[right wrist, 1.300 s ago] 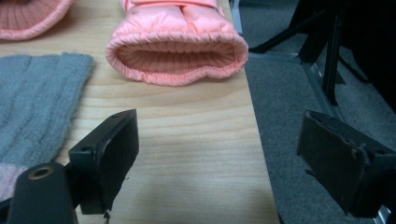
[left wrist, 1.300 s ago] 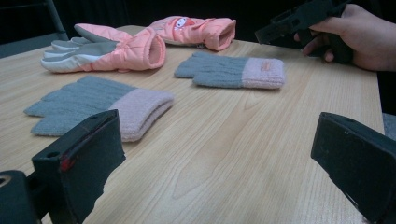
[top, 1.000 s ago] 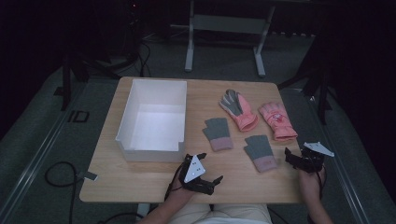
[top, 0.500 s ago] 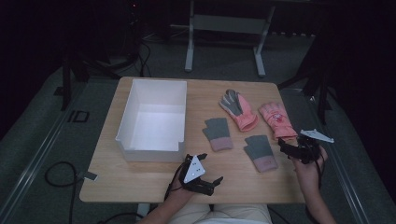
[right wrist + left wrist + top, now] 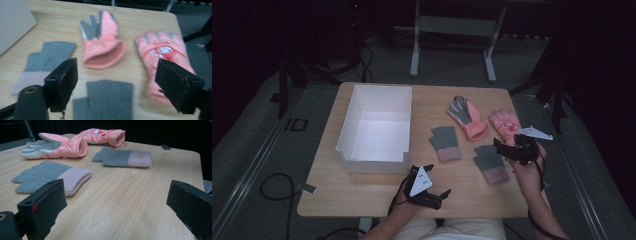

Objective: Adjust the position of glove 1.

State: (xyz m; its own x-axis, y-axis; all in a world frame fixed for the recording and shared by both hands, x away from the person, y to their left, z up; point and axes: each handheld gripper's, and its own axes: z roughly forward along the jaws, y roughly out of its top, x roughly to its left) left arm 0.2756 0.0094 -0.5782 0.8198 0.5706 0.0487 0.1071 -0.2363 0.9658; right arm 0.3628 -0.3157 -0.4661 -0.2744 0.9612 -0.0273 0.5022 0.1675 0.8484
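The high view looks forward and down over the whole table [image 5: 362, 200]. The left gripper view skims low across the tabletop; the right gripper view looks steeply down, close. Both share the grey knit gloves [image 5: 50, 178] and pink ski gloves [image 5: 102, 47].

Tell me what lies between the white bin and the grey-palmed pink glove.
In the high view, one grey knit glove lies between the white bin and the pink glove.

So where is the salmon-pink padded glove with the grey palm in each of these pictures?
High view: salmon-pink padded glove with grey palm, upper middle-right of the table.
Left gripper view: upper left, lying sideways.
Right gripper view: top centre.
Shared landmark: grey knitted fingerless glove with pink cuff beside it.
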